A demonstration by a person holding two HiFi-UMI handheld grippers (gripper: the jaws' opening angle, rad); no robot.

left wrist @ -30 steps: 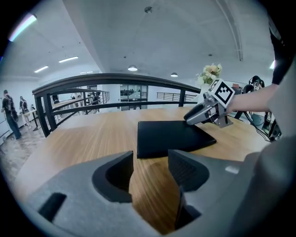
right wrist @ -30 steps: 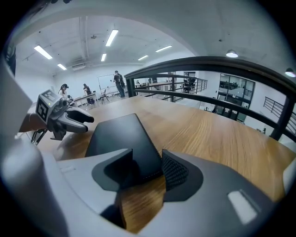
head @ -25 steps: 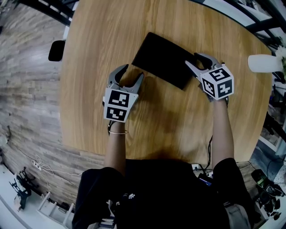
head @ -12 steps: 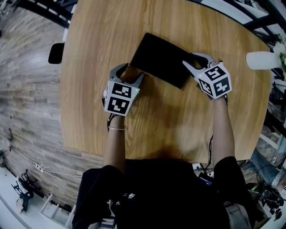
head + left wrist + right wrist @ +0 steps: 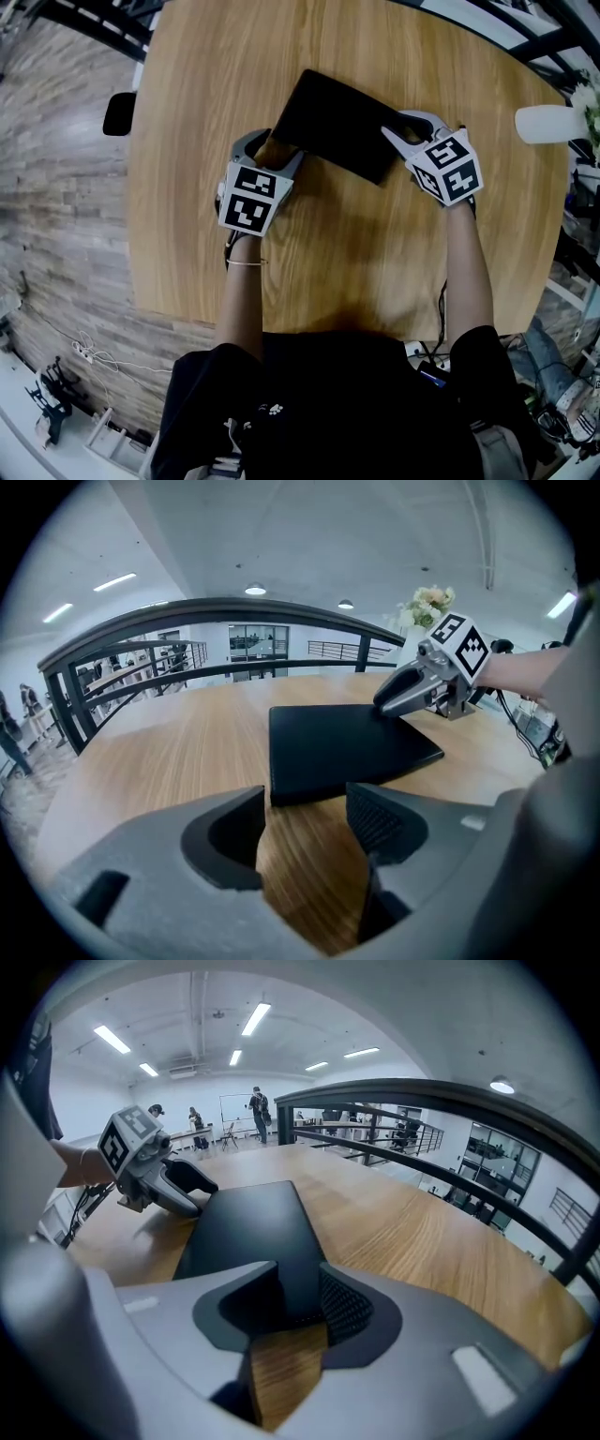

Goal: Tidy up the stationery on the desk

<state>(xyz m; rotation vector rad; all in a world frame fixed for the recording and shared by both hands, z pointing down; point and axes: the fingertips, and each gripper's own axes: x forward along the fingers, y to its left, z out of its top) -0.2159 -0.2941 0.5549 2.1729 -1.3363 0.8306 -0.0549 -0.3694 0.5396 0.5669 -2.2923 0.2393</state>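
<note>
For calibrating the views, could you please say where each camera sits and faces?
Head view: on the person's head, looking steeply down at the table and black pad; forearms, left tool and right tool show.
Left gripper view: on the left tool, facing over the pad at the right tool; own open jaws show.
Right gripper view: on the right tool, facing back at the left tool; own jaws show.
Shared: all show the pad.

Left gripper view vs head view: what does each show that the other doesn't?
Left gripper view only: the curved railing and a ceiling light. Head view only: the person's forearm, the wood-look floor, and a dark object beside the desk's left edge. Both: the black pad on the wooden desk, the left gripper with jaws apart at one corner, and the right gripper at the opposite end.
</note>
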